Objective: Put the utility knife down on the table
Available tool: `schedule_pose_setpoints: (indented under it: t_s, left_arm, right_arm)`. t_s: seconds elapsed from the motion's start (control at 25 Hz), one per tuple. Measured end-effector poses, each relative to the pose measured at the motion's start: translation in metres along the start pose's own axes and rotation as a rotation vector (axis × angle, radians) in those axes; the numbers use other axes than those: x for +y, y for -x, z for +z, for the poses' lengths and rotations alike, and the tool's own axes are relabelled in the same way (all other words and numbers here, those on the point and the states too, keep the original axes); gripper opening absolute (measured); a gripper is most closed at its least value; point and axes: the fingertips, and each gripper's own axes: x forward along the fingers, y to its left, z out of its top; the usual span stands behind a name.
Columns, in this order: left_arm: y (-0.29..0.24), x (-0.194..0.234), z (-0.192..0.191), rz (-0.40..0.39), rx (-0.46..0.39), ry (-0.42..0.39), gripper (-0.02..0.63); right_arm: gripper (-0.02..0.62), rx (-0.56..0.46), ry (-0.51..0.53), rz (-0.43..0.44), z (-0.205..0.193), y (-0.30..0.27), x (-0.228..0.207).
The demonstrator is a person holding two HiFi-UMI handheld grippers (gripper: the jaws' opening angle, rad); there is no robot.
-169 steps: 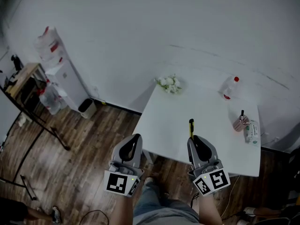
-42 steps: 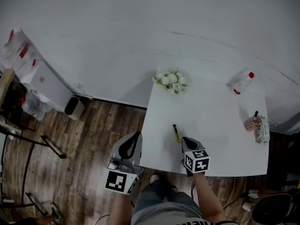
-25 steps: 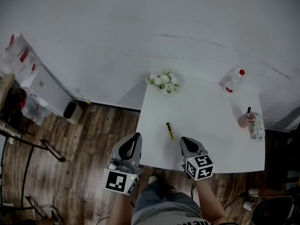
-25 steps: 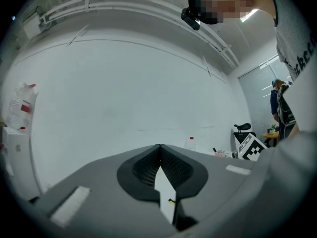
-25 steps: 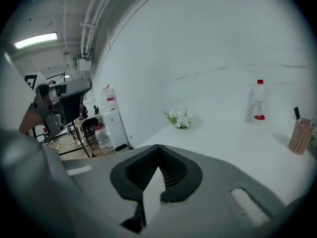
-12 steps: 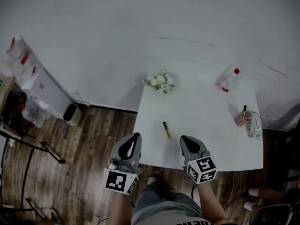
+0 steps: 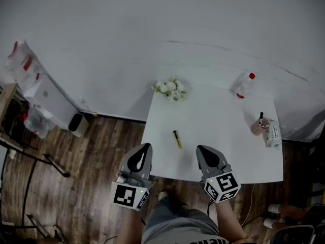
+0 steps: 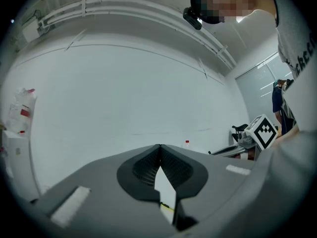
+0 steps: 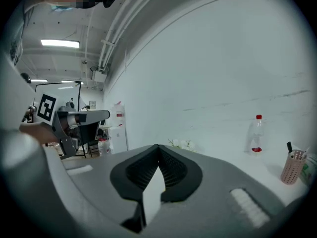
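The white worktop (image 7: 223, 136) stands against a pale wall. The utility knife (image 7: 176, 139) now lies flat on it, nearer the person than the flowers (image 7: 170, 88). The right gripper (image 7: 203, 150) has drawn back, fingers clenched on nothing. The left gripper (image 7: 145, 148) is likewise clenched and empty. The task looks done.

The white tabletop (image 7: 218, 131) is a plain rectangle pushed up to the pale wall, standing on a dark wood floor (image 7: 86, 172). The utility knife (image 7: 176, 139), yellow and black, lies flat towards the near left part, well apart from everything else. A small bunch of white flowers (image 7: 170, 89) sits at the far left corner. A clear bottle with a red cap (image 7: 244, 85) is at the far right corner. Along the right edge stands a pinkish cup (image 7: 258, 126) with a dark pen poking out, and just beside it lies a pale packet (image 7: 272, 134).
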Motion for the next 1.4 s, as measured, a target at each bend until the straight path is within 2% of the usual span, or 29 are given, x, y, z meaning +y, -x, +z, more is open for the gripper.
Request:
schedule_pose_setpoints:
  t_s: [0.6,1.12,1.4]
  left_arm:
    - [0.008,-0.025,0.01,0.002,-0.017,-0.017,0.012]
    - [0.022,-0.036,0.02,0.019,-0.035,-0.028,0.012]
    - [0.025,-0.043,0.023,0.013,-0.041,-0.029,0.012]
  right_arm:
    - [0.0,-0.147,-0.006,0.002,0.051,0.044,-0.003]
    - [0.0,-0.186,0.046,0.011,0.067,0.065,0.008]
    - [0.0,-0.198,0.03,0.009,0.071,0.073,0.01]
